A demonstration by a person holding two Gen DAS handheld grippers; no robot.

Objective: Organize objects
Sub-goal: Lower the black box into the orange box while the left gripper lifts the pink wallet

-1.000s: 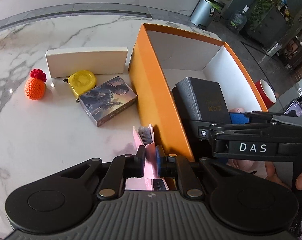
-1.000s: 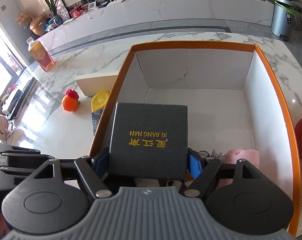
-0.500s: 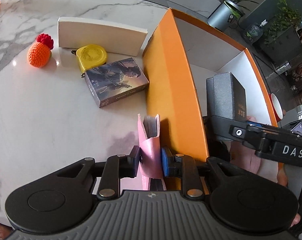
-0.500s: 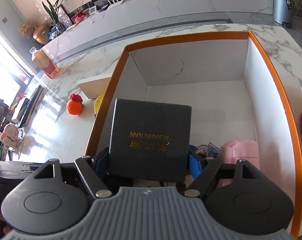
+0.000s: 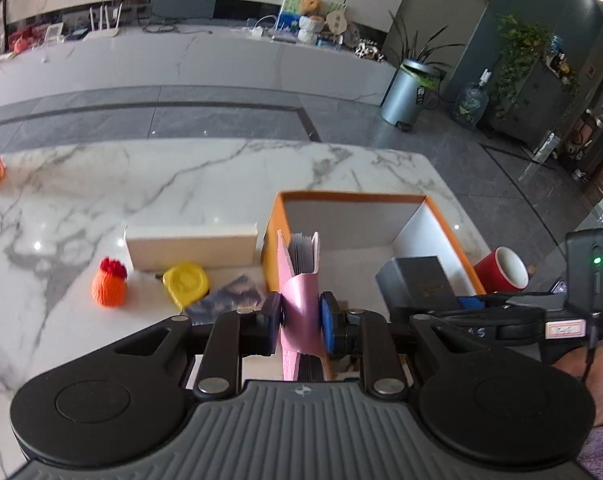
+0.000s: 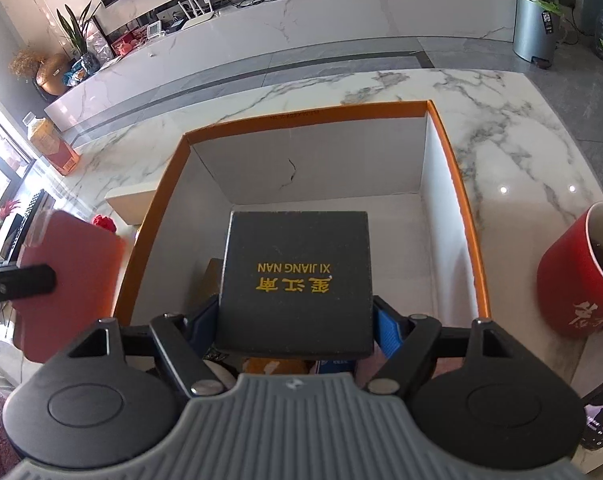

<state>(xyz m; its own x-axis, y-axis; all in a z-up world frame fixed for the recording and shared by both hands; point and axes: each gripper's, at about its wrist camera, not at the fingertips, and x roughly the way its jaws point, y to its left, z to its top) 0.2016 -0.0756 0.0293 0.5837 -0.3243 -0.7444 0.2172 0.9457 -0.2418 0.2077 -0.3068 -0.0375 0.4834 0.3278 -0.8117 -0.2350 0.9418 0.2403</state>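
My left gripper (image 5: 301, 320) is shut on a pink card holder (image 5: 299, 280) and holds it upright in the air, at the near left wall of the orange box (image 5: 271, 240). My right gripper (image 6: 295, 320) is shut on a black box with gold lettering (image 6: 297, 276) and holds it over the orange box's (image 6: 457, 184) near end. The black box also shows in the left wrist view (image 5: 419, 280). The pink holder shows blurred at the left in the right wrist view (image 6: 69, 280).
On the marble table left of the orange box lie a white box (image 5: 191, 246), a yellow tape measure (image 5: 185, 284), a picture card box (image 5: 229, 300) and an orange knitted fruit (image 5: 108, 287). A red mug (image 6: 577, 276) stands right of the orange box. Small items lie under the black box.
My left gripper has lifted the pink card holder off the table and tilted up to face the room. My right gripper has drawn back a little with the black box.
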